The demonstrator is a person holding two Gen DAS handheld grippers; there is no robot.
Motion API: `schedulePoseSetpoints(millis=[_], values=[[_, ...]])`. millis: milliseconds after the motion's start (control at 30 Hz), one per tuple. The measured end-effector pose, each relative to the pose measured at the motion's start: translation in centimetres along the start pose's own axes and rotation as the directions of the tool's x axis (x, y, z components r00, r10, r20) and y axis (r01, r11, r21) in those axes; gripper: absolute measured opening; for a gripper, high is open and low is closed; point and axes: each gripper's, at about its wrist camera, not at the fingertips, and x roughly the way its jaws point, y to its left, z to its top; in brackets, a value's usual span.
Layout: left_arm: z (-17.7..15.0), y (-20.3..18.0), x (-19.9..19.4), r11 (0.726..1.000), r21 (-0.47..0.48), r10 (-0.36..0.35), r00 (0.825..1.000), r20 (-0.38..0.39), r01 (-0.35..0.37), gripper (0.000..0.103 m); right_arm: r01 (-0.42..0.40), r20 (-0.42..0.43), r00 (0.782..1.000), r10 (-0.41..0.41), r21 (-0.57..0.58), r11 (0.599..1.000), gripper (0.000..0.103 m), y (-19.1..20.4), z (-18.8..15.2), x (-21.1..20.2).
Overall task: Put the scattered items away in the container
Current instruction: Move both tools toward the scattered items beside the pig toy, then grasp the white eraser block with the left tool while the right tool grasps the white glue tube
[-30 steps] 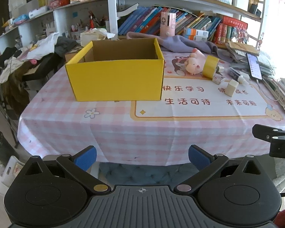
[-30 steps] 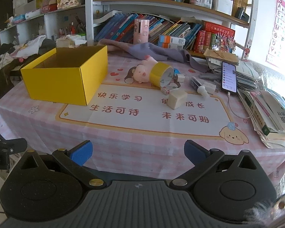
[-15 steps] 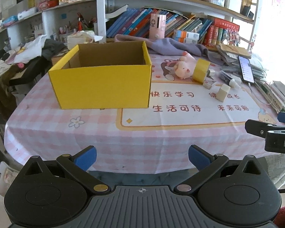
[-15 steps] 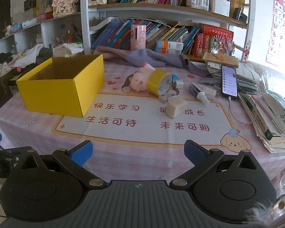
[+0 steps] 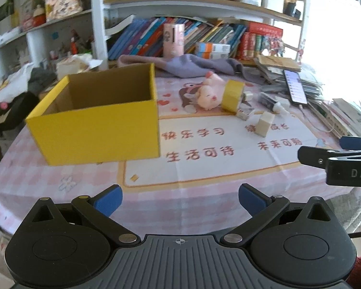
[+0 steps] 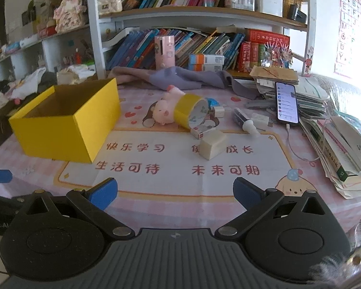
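Observation:
An open yellow cardboard box (image 5: 101,120) (image 6: 67,125) stands on the left of the table, nothing showing inside. To its right lie a pink pig toy (image 5: 208,95) (image 6: 164,110), a roll of yellow tape (image 5: 232,96) (image 6: 191,110), a cream block (image 5: 264,125) (image 6: 213,144), a small red-and-white packet (image 6: 203,130) and a white-capped tube (image 6: 245,122). My left gripper (image 5: 179,198) hangs open over the near table edge in front of the box. My right gripper (image 6: 174,190) is open too, near the mat's front border, well short of the cream block.
A phone (image 6: 286,104) on a cable rests on stacked books (image 6: 344,144) along the right edge. A grey cloth (image 6: 180,78) lies behind the items, below a crowded bookshelf (image 6: 204,45). Clothes are piled off the table's left side (image 5: 16,89).
Both grippers have risen and come forward toward the table; the box and scattered items look nearer and lower. Nothing on the table has moved, and both sets of fingers stay apart.

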Motion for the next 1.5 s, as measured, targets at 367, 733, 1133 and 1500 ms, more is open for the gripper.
schedulePoseSetpoints(millis=[367,733,1133,1500], values=[[2.4,-3.2,2.9,0.997,0.029,-0.066,0.998,0.019,0.066,0.103,0.019,0.02,1.0,-0.019,0.0,1.0,0.101,-3.3,1.8,1.6],[5.8,-7.6,6.7,0.996,0.035,-0.084,0.996,0.012,0.084,0.103,0.03,0.023,0.999,-0.028,-0.072,0.997,0.1,-7.8,4.7,4.7],[9.3,-12.3,11.3,0.997,0.052,-0.059,0.998,-0.025,0.06,0.103,-0.047,-0.039,0.998,0.045,-0.066,0.997,0.078,-13.9,7.7,10.0],[11.8,-15.6,16.9,0.992,0.101,-0.066,0.995,-0.071,0.073,0.102,-0.111,-0.132,0.987,0.095,-0.116,0.987,0.056,-16.9,9.7,16.6]])
